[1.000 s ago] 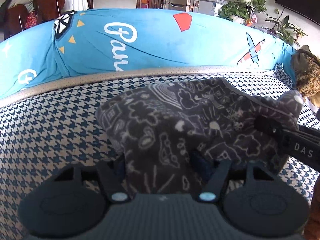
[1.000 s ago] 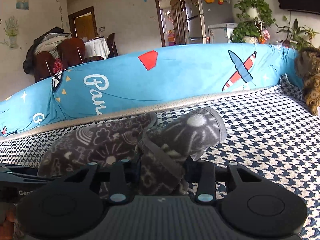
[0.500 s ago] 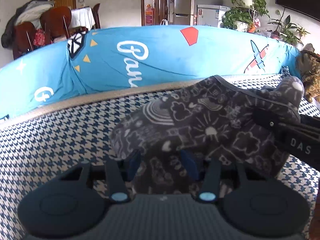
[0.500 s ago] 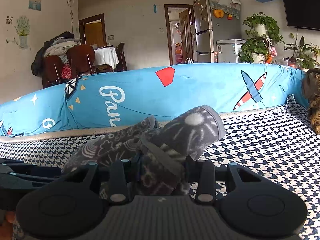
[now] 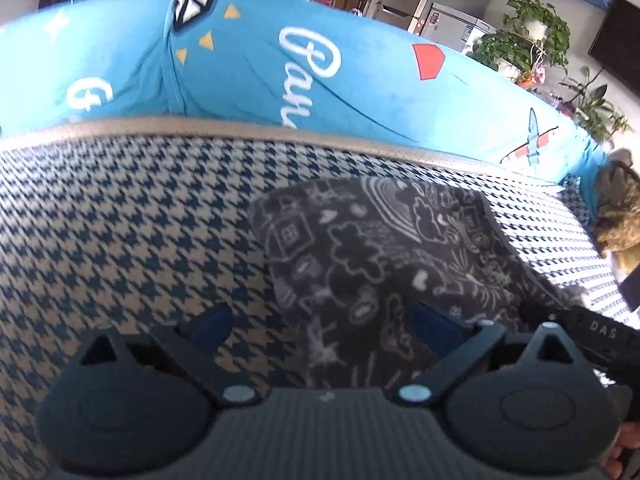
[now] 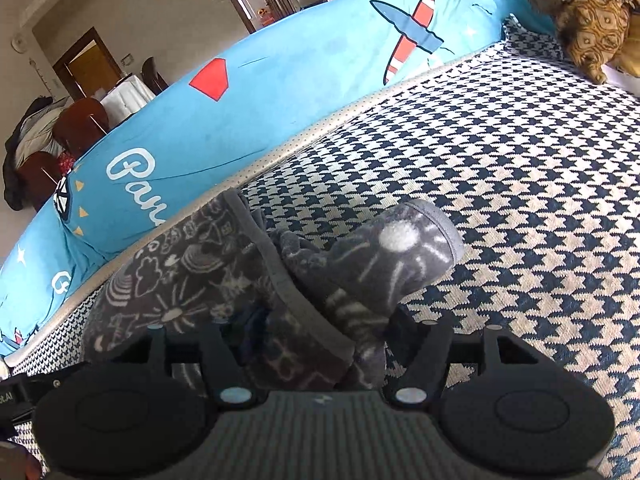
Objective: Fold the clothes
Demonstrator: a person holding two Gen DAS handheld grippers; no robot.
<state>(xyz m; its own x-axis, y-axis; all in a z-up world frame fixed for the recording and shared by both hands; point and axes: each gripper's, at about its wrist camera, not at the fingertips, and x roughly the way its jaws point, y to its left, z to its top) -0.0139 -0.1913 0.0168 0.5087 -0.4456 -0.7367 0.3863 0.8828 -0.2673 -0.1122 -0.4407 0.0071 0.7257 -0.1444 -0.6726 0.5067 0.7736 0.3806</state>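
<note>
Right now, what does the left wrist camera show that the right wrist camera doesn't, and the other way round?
Only the left view shows the left gripper, its fingers spread wide, the dark patterned garment lying loose between them, and leafy potted plants at the back. Only the right view shows the right gripper pinched shut on a bunched fold of that garment, its rolled cuff sticking out, and wooden chairs by a doorway. Both show the houndstooth cover and the blue printed cushion.

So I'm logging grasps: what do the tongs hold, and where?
Right tongs: shut on the dark printed garment, at its bunched hem edge. Left tongs: open, holding nothing.
</note>
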